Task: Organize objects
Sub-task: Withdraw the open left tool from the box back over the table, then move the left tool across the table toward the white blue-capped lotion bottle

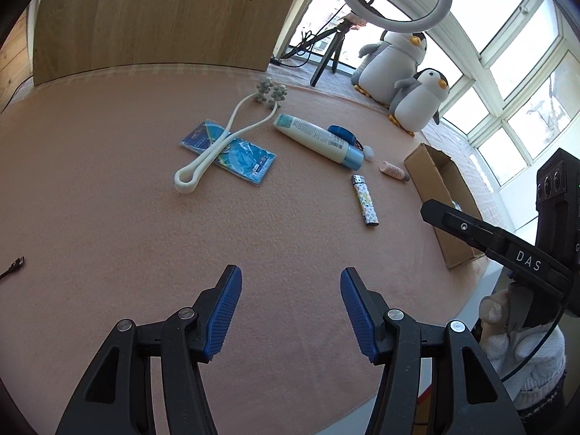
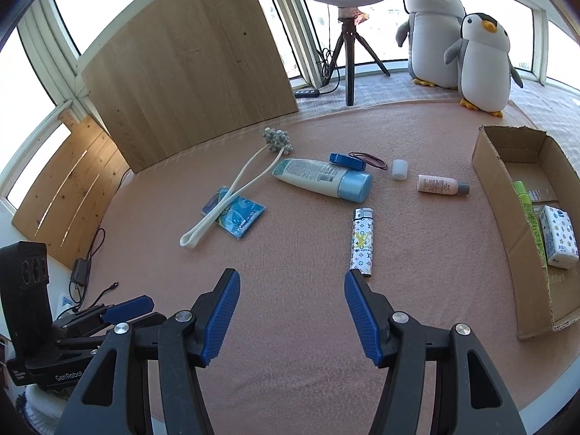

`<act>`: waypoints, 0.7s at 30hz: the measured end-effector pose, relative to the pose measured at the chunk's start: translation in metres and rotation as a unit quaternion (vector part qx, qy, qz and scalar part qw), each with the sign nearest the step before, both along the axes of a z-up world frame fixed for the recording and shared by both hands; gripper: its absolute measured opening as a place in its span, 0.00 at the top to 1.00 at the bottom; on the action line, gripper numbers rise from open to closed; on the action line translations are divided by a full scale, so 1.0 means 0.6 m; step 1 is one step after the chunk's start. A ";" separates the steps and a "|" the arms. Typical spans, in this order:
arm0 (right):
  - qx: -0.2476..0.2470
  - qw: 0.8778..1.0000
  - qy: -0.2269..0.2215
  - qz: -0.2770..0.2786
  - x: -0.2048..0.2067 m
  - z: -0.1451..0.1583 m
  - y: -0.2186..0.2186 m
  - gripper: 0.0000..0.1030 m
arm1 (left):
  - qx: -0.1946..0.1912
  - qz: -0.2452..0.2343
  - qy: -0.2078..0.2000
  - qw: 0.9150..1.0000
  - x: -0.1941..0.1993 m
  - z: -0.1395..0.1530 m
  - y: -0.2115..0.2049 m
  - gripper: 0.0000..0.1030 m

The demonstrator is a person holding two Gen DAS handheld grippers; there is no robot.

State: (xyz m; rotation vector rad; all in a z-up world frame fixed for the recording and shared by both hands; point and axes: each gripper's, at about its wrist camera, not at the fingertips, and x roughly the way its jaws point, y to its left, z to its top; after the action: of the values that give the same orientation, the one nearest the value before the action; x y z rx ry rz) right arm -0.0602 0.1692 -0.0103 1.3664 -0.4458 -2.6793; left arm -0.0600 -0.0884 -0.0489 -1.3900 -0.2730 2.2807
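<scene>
Loose items lie on a pink mat (image 2: 290, 326): a patterned lighter (image 2: 361, 243) (image 1: 365, 199), a white tube with a blue cap (image 2: 322, 179) (image 1: 319, 139), a small pink bottle (image 2: 442, 185) (image 1: 394, 171), a white roller massager (image 2: 235, 199) (image 1: 221, 145) across blue packets (image 2: 237, 214) (image 1: 232, 150), a blue case (image 2: 347, 161), and a small white cap (image 2: 400, 169). My right gripper (image 2: 291, 286) is open just short of the lighter. My left gripper (image 1: 290, 284) hangs open over bare mat. The cardboard box (image 2: 496, 195) at right holds a green tube (image 2: 527, 214) and a tissue pack (image 2: 558, 241).
Two plush penguins (image 2: 456, 36) and a ring light on a tripod (image 2: 348, 54) stand at the back. A wooden board (image 2: 188, 54) leans at the back left. Red-brown hair ties (image 2: 369, 159) lie behind the tube. A cable (image 1: 12, 266) reaches the mat's left edge.
</scene>
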 end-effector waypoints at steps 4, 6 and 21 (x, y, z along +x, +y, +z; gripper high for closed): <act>0.004 1.000 -0.006 0.008 -0.007 -0.002 -0.009 0.45 | -0.003 0.017 -0.004 1.000 0.005 -0.005 -0.023 0.41; 0.006 1.000 -0.010 0.017 -0.010 -0.002 -0.016 0.45 | -0.004 0.024 -0.004 1.000 0.006 -0.005 -0.031 0.41; 0.028 0.995 -0.035 0.088 -0.034 -0.015 -0.098 0.45 | -0.007 0.069 0.000 0.998 0.010 -0.004 -0.095 0.41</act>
State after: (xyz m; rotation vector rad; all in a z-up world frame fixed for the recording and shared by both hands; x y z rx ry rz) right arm -0.0804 0.1103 -0.0190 1.4460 -0.2457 -2.5255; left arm -0.0543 -0.1454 -0.0516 -1.4178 -0.3641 2.3993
